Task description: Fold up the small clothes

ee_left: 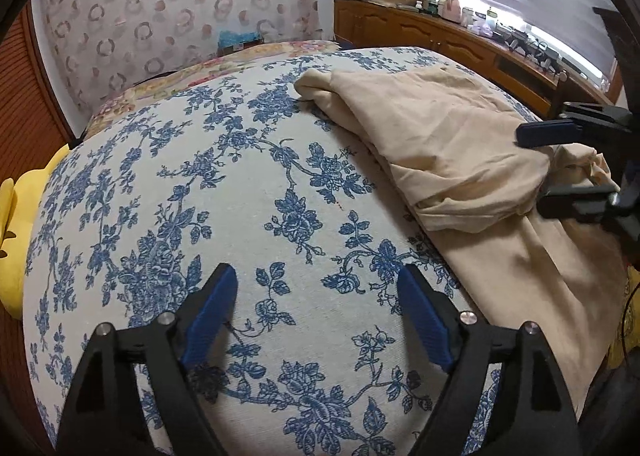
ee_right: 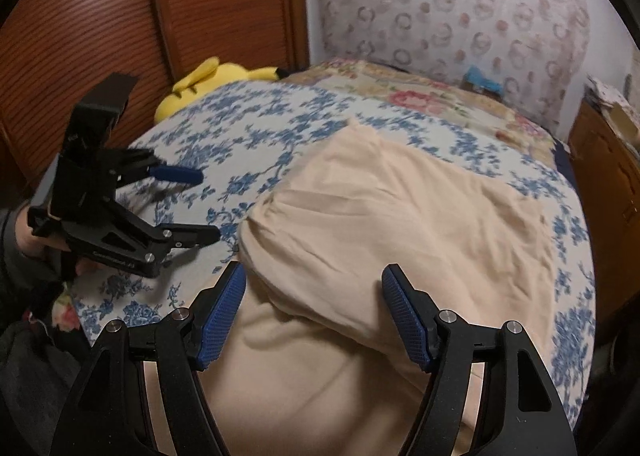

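Two sets of tongs are in play, and neither is gripping anything.

From the left wrist view, your left tongs (ee_left: 316, 292) stand wide apart over bare blue-floral bedspread (ee_left: 200, 184), nothing between the pads; that leaves them clear of the cloth and ready to reach in for a fresh edge. The beige garment (ee_left: 448, 144) lies to their right on the bed, its upper part doubled over a flat lower layer, so one fold looks made. Your right tongs (ee_left: 532, 168) come in from the right edge, jaws apart, just over the rumpled end of that fold; whether they touch it I cannot tell.

From the right wrist view, your right tongs (ee_right: 314, 288) are spread above the beige garment (ee_right: 400, 216), pads on either side of the near cloth without pinching it, probably lining up for the next grab. Your left tongs (ee_right: 208, 204) hang open beside the garment's left edge, over the bedspread (ee_right: 256, 124). A yellow plush toy (ee_right: 208, 80) sits at the bed's far corner, out of the way.
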Motion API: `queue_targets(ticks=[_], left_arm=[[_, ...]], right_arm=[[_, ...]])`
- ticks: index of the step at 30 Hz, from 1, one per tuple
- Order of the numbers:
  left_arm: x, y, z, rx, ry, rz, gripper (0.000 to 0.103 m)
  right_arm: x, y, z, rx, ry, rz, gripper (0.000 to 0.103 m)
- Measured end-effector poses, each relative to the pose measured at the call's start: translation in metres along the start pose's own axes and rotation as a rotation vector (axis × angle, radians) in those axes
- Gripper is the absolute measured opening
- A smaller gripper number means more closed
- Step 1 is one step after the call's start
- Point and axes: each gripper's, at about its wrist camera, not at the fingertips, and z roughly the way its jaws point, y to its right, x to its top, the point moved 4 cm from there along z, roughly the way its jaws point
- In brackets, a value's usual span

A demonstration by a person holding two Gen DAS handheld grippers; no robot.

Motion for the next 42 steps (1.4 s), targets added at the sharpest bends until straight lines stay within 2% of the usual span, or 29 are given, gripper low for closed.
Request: queue_targets(ticks=[9, 12, 15, 17, 19, 23, 28, 32, 37, 40, 42], left_arm=[[0.000, -0.001, 0.000, 0.007, 0.000, 0.002, 0.086], [-0.001, -0.001, 0.001, 0.009, -0.001, 0.000, 0.086], [-0.001, -0.002, 0.002, 0.017, -0.005, -0.008, 0.091], [-0.001, -0.003, 0.003, 0.020, -0.008, -0.013, 0.093], [-0.001, -0.004, 0.003, 0.023, -0.009, -0.017, 0.094], [-0.002, -0.005, 0.003, 0.021, -0.009, -0.016, 0.094], [-0.002, -0.006, 0.003, 0.018, -0.009, -0.013, 0.094], [-0.002, -0.005, 0.003, 0.017, -0.009, -0.012, 0.094], [-0.002, -0.005, 0.003, 0.018, -0.009, -0.012, 0.094], [-0.002, -0.005, 0.003, 0.018, -0.009, -0.012, 0.094], [-0.002, -0.005, 0.003, 0.018, -0.009, -0.012, 0.094]], right_arm=[[0.003, -0.011, 0.028, -0.038, -0.067, -0.089, 0.067], [0.004, -0.012, 0.035, -0.066, -0.089, -0.125, 0.060], [0.003, -0.008, 0.039, -0.082, -0.105, -0.148, 0.040], [0.005, -0.002, 0.035, -0.073, -0.097, -0.136, 0.010], [0.011, 0.008, 0.024, -0.057, -0.067, -0.099, 0.007], [0.025, 0.033, 0.001, -0.104, 0.008, -0.041, 0.006], [0.038, 0.086, -0.017, -0.198, 0.040, 0.055, 0.006], [0.033, 0.144, -0.017, -0.290, 0.021, 0.171, 0.006], [0.017, 0.190, -0.012, -0.371, -0.027, 0.280, 0.006], [0.009, 0.210, -0.017, -0.388, -0.032, 0.366, 0.024], [0.007, 0.214, -0.024, -0.411, -0.020, 0.369, 0.028]])
